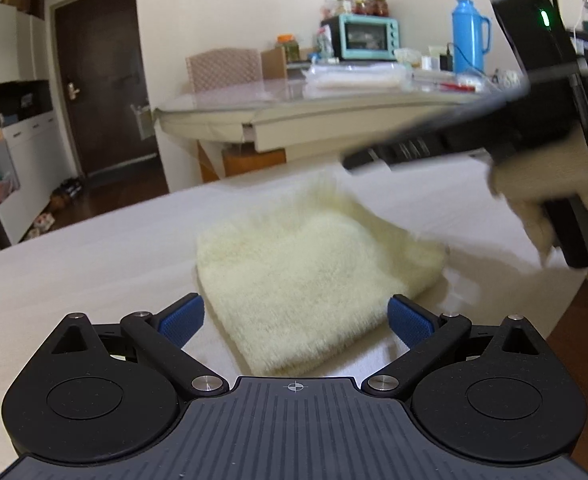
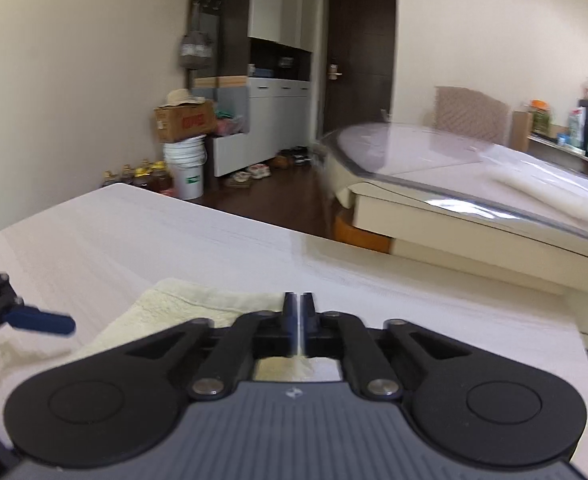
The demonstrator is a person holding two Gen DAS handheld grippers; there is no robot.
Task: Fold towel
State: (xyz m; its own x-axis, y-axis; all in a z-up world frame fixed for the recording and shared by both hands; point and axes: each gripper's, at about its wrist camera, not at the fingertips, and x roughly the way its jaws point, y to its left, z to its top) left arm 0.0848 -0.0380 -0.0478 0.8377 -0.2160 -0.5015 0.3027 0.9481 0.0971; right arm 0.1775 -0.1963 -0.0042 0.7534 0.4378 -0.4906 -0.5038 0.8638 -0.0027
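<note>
A cream fluffy towel [image 1: 310, 276] lies folded into a thick square on the white table [image 1: 94, 264]. My left gripper [image 1: 296, 318] is open, its blue pads [image 1: 182, 320] spread on either side of the towel's near corner, holding nothing. My right gripper [image 2: 299, 304] is shut with its jaws together and empty, hovering above the towel [image 2: 182, 304]. In the left wrist view the right gripper [image 1: 358, 160] appears blurred above the towel's far right side, held by a gloved hand [image 1: 542, 200]. One blue pad of the left gripper [image 2: 40, 322] shows at the left in the right wrist view.
A glass-topped table [image 1: 254, 100] stands behind, with a teal toaster oven [image 1: 368, 36], a blue thermos [image 1: 468, 36] and jars. A chair [image 1: 224, 70], a dark door [image 1: 102, 88], cabinets, a bucket [image 2: 186, 168] and a box [image 2: 184, 122] stand beyond the white table's far edge.
</note>
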